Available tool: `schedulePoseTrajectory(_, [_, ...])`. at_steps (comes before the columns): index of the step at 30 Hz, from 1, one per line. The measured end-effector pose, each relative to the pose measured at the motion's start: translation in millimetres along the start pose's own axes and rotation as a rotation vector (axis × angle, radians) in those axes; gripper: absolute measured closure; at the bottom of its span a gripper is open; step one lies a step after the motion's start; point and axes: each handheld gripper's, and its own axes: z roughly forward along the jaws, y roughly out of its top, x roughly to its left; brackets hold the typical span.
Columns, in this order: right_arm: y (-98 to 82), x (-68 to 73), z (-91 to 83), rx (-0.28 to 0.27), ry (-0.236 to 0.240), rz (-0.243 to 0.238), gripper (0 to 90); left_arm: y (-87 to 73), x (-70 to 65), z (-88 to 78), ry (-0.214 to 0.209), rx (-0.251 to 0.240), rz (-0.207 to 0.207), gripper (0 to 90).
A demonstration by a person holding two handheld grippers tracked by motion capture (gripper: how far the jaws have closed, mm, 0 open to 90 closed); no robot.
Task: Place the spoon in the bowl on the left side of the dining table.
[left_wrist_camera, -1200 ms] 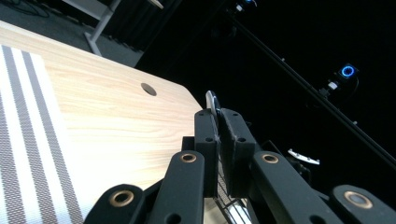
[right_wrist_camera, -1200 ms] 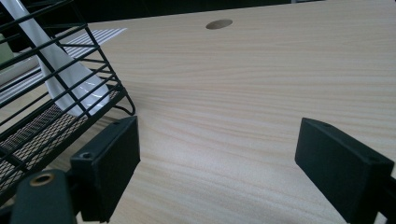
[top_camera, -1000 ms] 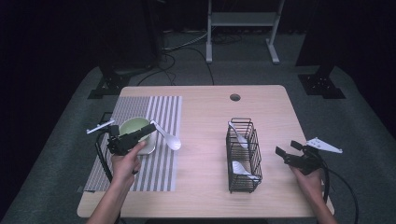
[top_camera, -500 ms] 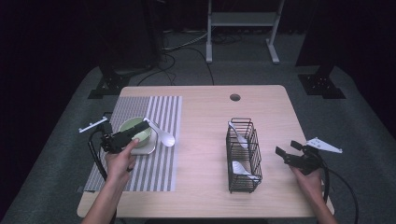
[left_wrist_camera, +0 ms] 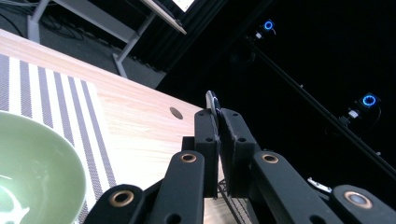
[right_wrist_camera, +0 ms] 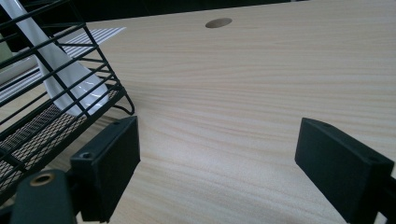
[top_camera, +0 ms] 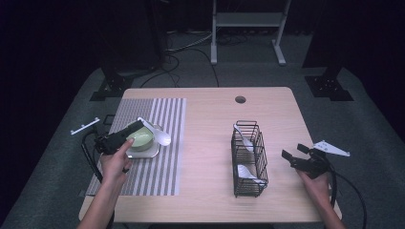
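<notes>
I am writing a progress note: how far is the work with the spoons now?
Done, it seems: two white spoons stand in the wire basket. In hand: the left gripper is shut on a third spoon, by the green bowl. Left: setting that spoon down; the right gripper is open, beside the basket.

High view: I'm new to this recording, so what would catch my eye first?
Most striking is the pale green ceramic bowl on the grey striped placemat at the table's left, where the left hand-held gripper is shut on a white ceramic spoon over it. At centre right stands a black wire basket, and the right hand-held gripper rests open beside it.
</notes>
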Motion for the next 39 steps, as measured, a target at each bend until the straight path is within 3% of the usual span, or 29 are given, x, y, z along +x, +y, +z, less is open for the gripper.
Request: schedulePoseTrajectory(39, [0.1, 0.2, 0.2, 0.003, -0.004, 0.0, 12.9, 15.9, 24.6, -24.4, 0.083, -0.077, -0.023, 86.1])
